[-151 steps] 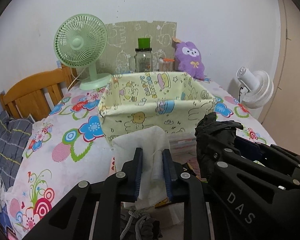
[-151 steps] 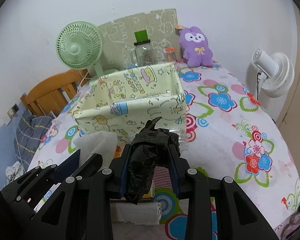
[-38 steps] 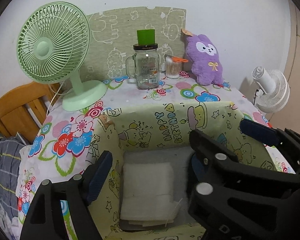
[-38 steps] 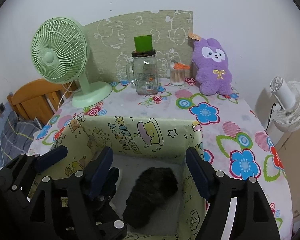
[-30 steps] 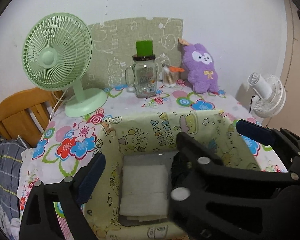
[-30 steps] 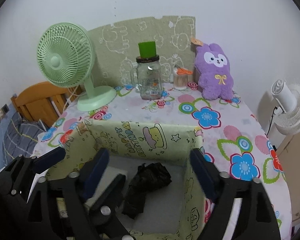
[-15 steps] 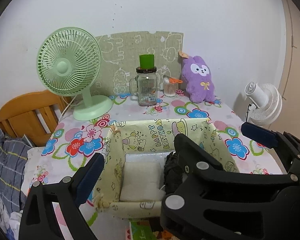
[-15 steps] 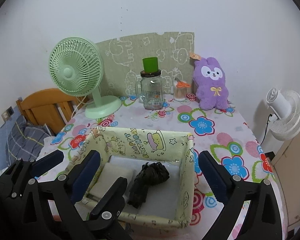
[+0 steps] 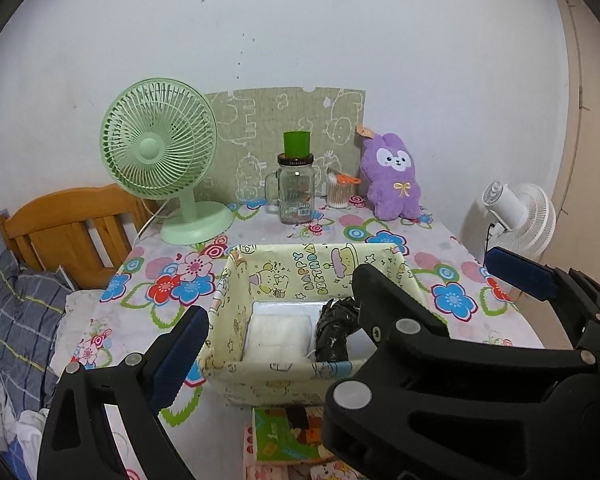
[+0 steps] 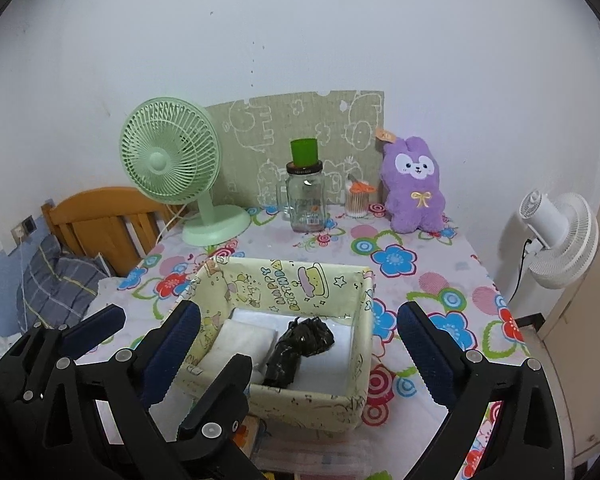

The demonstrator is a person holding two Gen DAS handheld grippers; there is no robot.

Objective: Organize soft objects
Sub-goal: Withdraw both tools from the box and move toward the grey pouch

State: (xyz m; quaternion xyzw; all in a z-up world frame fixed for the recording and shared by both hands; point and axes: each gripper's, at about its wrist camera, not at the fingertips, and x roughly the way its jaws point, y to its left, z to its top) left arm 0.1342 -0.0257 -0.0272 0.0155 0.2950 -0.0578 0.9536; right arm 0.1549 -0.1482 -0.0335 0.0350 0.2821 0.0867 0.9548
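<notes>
A pale yellow cartoon-print fabric basket (image 9: 312, 376) (image 10: 362, 320) sits on the flowered tablecloth. Inside it a folded white cloth (image 9: 278, 336) (image 10: 244, 340) lies on the left, and a crumpled black soft item (image 9: 334, 332) (image 10: 300, 344) lies beside it on the right. My left gripper (image 9: 300, 332) hovers in front of the basket and above it, jaws wide open and empty. Its right finger is hidden behind the right gripper's black finger. My right gripper (image 10: 298, 320) is also wide open and empty, and frames the basket from the near side.
At the back stand a green desk fan (image 9: 158, 152), a glass jar (image 9: 296, 192) topped with a green cup, a cotton-swab pot (image 9: 338, 192) and a purple plush (image 9: 392, 180). A white fan (image 10: 556, 232) is right of the table, a wooden headboard (image 9: 68, 224) left. Books (image 9: 284, 436) lie under the basket's near edge.
Both grippers have drawn back and upward from the basket, so it looks smaller and lower. Five seconds ago they held the white cloth and the black item, which now lie inside.
</notes>
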